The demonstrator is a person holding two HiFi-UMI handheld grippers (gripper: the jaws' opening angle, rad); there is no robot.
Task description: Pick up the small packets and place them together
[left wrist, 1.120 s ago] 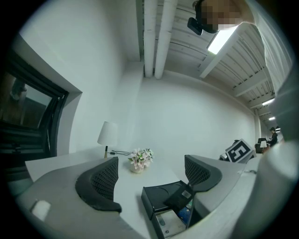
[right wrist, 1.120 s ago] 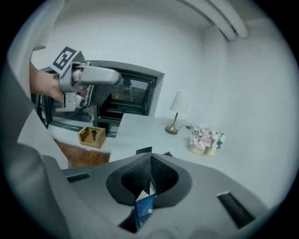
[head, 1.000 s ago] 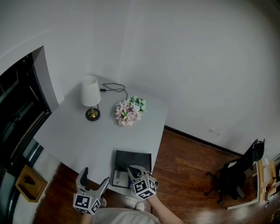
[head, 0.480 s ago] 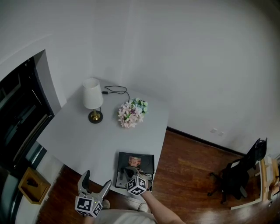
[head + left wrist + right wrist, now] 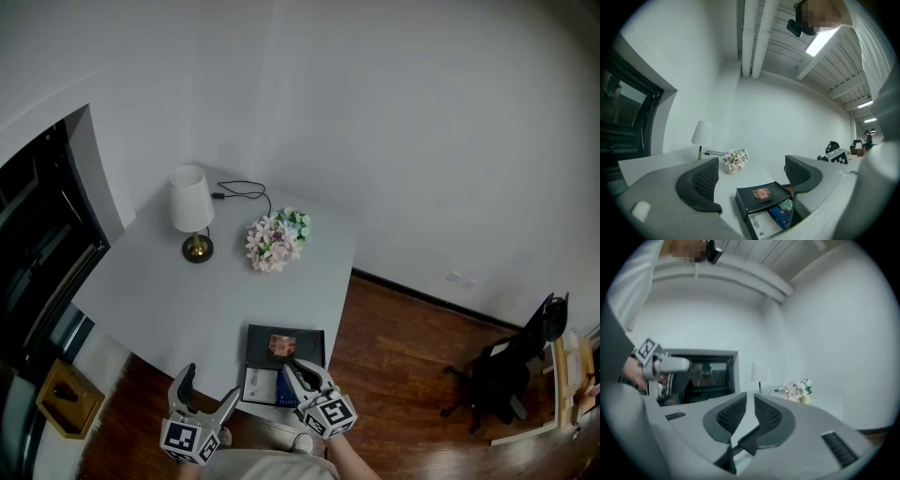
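On white corner table (image 5: 159, 291): lamp (image 5: 190, 202), flowers (image 5: 276, 240), black tray (image 5: 305, 337) holding a small packet (image 5: 281, 345) | wood floor (image 5: 403, 375), office chair (image 5: 511, 370) | left gripper (image 5: 208, 382) spread, empty | right gripper (image 5: 302, 371) jaws opening, empty

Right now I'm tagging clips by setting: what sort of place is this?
Likely an office or workroom: a white table with a lamp, an office chair on the wood floor, strip lights overhead.
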